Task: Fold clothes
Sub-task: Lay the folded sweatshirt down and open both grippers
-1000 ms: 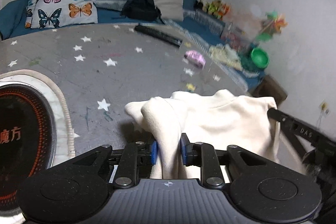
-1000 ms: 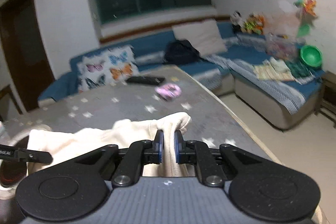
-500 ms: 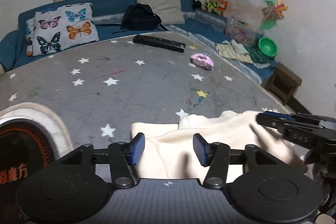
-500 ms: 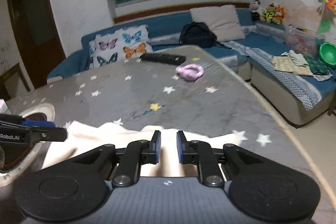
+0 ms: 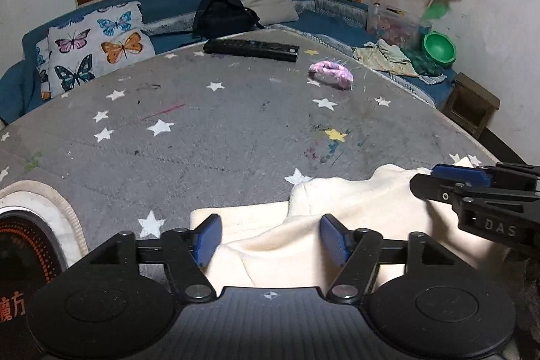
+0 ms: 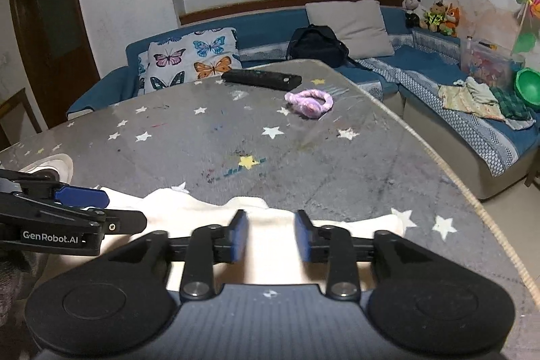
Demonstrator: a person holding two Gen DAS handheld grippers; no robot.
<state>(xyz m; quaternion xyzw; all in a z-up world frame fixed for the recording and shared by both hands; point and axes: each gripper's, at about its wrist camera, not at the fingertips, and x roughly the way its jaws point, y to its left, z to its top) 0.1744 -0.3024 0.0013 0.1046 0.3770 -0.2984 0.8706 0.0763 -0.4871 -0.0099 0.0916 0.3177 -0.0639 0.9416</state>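
Note:
A cream garment [image 5: 351,218] lies bunched on the grey star-patterned table [image 5: 216,130], close to its near edge. My left gripper [image 5: 270,240] is open, its blue pads spread over the garment's left part, holding nothing. My right gripper [image 6: 270,233] is open too, its jaws apart above the garment's [image 6: 270,245] right part. The right gripper's fingers [image 5: 472,188] show at the right of the left wrist view. The left gripper's fingers [image 6: 67,211] show at the left of the right wrist view.
A black remote [image 5: 251,49] and a pink fuzzy item [image 5: 330,75] lie at the table's far side. A round white-rimmed cooktop [image 5: 30,242] sits at the left. A blue sofa [image 6: 438,83] with cushions, a backpack and toys wraps behind and right.
Both grippers let go of the cream garment and opened; it dropped from being lifted to lying on the table. The left opened first, the right after.

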